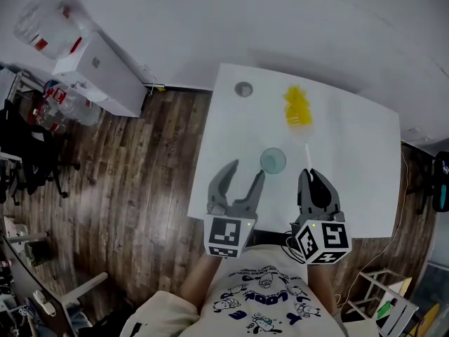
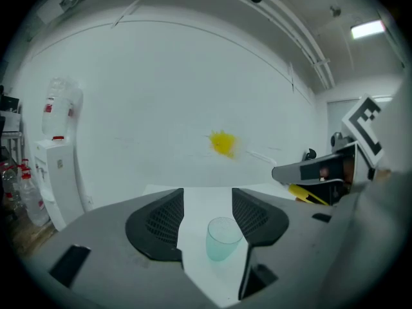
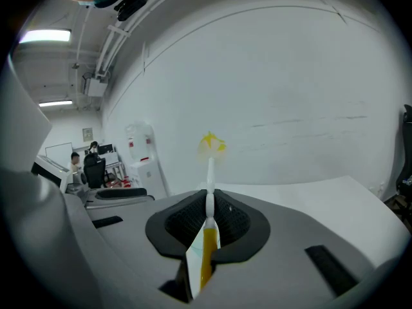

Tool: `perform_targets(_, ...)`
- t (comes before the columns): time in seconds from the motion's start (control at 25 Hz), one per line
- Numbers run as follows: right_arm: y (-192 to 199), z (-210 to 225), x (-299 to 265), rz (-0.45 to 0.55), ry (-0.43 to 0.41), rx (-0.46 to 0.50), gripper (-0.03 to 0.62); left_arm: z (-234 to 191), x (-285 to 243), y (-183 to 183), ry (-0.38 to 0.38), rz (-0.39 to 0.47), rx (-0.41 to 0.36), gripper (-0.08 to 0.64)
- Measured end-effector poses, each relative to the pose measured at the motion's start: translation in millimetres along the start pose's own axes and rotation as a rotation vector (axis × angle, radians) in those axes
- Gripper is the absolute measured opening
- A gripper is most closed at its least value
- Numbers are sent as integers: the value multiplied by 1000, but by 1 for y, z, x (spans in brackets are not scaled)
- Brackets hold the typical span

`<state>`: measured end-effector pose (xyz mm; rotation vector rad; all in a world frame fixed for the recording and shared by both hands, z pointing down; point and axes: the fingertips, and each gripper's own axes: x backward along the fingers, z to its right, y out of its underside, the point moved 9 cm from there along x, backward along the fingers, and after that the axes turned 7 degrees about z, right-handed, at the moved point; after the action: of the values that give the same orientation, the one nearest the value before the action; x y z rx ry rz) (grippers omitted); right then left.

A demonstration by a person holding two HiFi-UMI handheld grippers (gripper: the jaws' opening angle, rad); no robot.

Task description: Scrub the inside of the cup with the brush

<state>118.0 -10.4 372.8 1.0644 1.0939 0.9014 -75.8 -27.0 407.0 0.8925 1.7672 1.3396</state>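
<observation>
Your left gripper stands wide, cup just ahead, untouched; right gripper clamps the brush by its handle, bristles pointing away.

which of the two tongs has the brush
The right tongs, shut on the handle of the yellow brush. The left tongs stand open, gripping nothing, the cup just beyond them.

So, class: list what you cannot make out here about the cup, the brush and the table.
Cup: whether anything is inside; tiny in the head view, see-through in the left gripper view.
Brush: its handle's end, covered by the right gripper in the head view and its own view.
Round grey thing on the table: too small to name, head view.
</observation>
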Motion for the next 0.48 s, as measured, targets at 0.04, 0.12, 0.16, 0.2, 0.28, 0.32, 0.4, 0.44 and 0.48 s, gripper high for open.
perform_targets(0.04, 0, 1, -2, -5, -4, 2, 46, 0, -1, 0, 0, 1, 0, 222)
perform_targets(0.12, 0, 4, -6, -10, -13, 4, 46, 2, -4, 1, -4, 7, -2, 229)
perform_targets(0.16, 1, 6, -6, -12, -17, 4, 46, 4, -4, 3, -5, 7, -3, 235)
perform_targets(0.2, 2, 9, -4, -14, -21, 5, 46, 8, -4, 5, -7, 5, -4, 239)
perform_targets(0.28, 5, 14, -2, -23, -31, 8, 46, 14, -3, 10, -9, -8, -8, 245)
perform_targets(0.32, 5, 15, -5, -30, -37, 9, 46, 12, -4, 11, -11, -15, -12, 249)
perform_targets(0.4, 4, 14, -15, -45, -47, 10, 46, 5, -9, 12, -12, -30, -16, 258)
perform_targets(0.44, 4, 15, -19, -53, -51, 9, 46, 3, -11, 14, -12, -39, -18, 261)
perform_targets(0.48, 5, 17, -21, -60, -54, 8, 46, 4, -13, 16, -12, -49, -19, 267)
